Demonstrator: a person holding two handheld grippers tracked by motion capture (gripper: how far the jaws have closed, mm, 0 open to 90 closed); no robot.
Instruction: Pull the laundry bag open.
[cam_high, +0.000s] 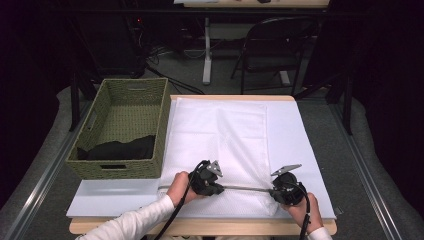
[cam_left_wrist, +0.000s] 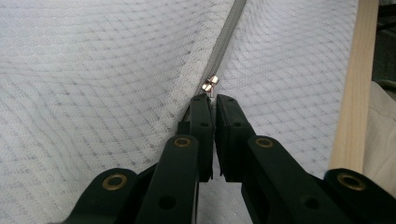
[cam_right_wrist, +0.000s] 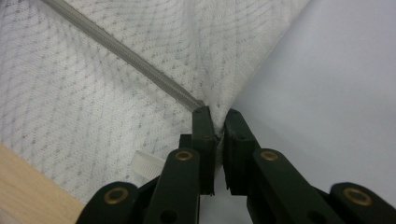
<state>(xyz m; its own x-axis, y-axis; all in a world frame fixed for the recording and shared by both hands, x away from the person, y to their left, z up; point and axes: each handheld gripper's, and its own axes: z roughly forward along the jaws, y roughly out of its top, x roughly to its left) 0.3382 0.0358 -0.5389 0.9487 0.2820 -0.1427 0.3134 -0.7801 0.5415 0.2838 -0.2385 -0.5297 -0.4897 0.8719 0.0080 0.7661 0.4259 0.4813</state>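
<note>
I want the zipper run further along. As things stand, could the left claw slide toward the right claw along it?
Probably yes: the left claw grips the zipper pull, and the zipper lies taut and unobstructed up to the right claw.

I work in what looks like a lab or test room: dark curtains on both sides, a folding chair (cam_high: 272, 47) and a desk leg (cam_high: 206, 50) beyond the table's (cam_high: 200, 226) far edge, loose cables (cam_high: 155, 52) across the grey carpet.
</note>
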